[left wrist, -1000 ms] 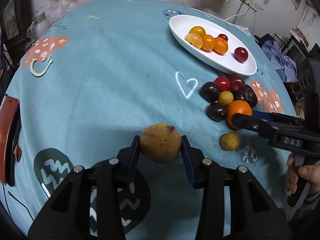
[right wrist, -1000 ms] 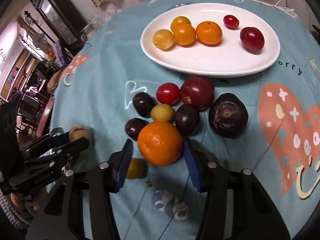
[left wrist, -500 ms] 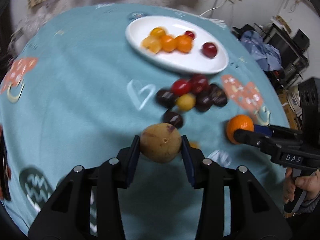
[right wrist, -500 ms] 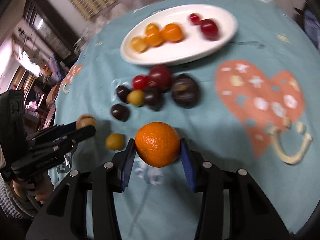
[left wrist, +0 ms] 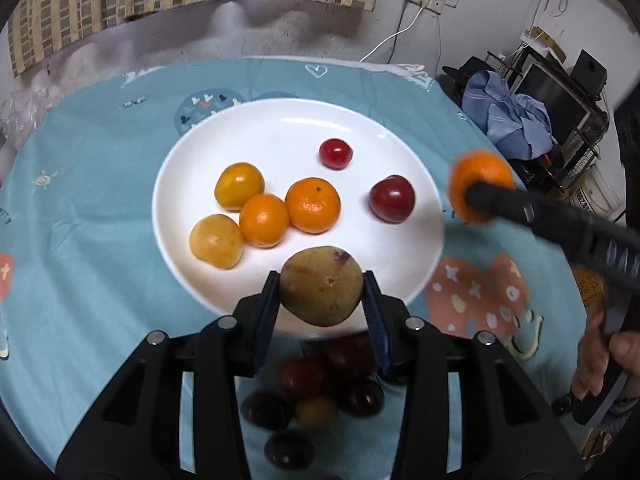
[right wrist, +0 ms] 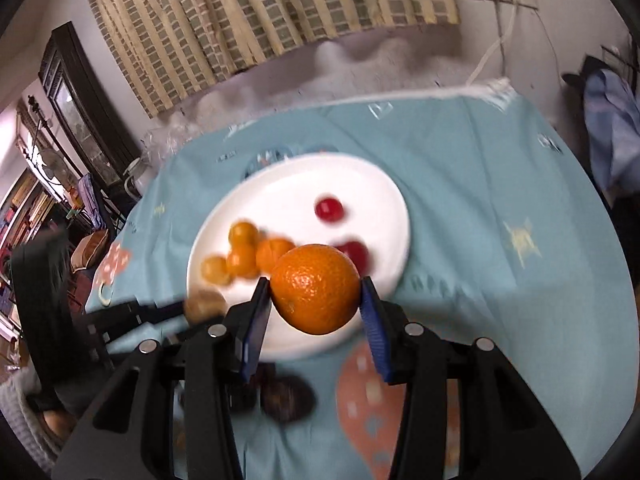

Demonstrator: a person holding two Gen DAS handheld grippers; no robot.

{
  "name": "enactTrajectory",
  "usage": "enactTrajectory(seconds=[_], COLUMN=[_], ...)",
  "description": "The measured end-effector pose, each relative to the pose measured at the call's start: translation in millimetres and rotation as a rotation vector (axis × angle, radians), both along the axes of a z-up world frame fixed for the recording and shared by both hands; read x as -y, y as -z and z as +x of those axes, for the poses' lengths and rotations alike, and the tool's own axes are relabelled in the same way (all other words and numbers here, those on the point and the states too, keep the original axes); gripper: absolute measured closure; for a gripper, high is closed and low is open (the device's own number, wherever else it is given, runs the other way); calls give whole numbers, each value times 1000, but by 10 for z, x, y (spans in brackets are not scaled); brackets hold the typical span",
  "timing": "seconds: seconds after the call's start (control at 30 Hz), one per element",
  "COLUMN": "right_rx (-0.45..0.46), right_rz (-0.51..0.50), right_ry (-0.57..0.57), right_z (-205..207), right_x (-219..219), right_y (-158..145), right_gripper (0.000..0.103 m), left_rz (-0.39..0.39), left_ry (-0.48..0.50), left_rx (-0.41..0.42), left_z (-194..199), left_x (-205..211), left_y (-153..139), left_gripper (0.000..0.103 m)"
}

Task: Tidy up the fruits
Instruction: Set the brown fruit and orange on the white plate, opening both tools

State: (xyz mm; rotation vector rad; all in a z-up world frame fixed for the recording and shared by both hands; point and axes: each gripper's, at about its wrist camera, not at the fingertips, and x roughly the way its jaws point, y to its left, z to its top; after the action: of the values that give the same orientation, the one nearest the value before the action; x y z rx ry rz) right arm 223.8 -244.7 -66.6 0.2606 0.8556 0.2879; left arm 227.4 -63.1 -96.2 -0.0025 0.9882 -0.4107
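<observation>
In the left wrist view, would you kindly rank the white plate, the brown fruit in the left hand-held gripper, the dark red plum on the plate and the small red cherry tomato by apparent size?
1. White plate
2. Brown fruit, though it sits nearest the camera, so its lead over the plum is unsure
3. Dark red plum
4. Small red cherry tomato

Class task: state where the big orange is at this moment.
The big orange is clamped in the right gripper, off the cloth, by the white plate's right rim in the left wrist view.
</observation>
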Motion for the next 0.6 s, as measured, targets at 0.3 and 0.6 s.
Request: enactTrajectory(seconds=[0.3,0.6], right_rx=[-69,9], right_rz=[-22,33], right_ry=[-2,70], right_z=[704,161], right_x=[-193,163], right_y=[250,-56], right_gripper=[43,39], left_rz=[-2,-6], left_ry=[-60,-142], left_rx=[-17,2], left_z=[181,-122], left_x=[-36,-567], left_y=[183,-34], left_gripper=[31,31])
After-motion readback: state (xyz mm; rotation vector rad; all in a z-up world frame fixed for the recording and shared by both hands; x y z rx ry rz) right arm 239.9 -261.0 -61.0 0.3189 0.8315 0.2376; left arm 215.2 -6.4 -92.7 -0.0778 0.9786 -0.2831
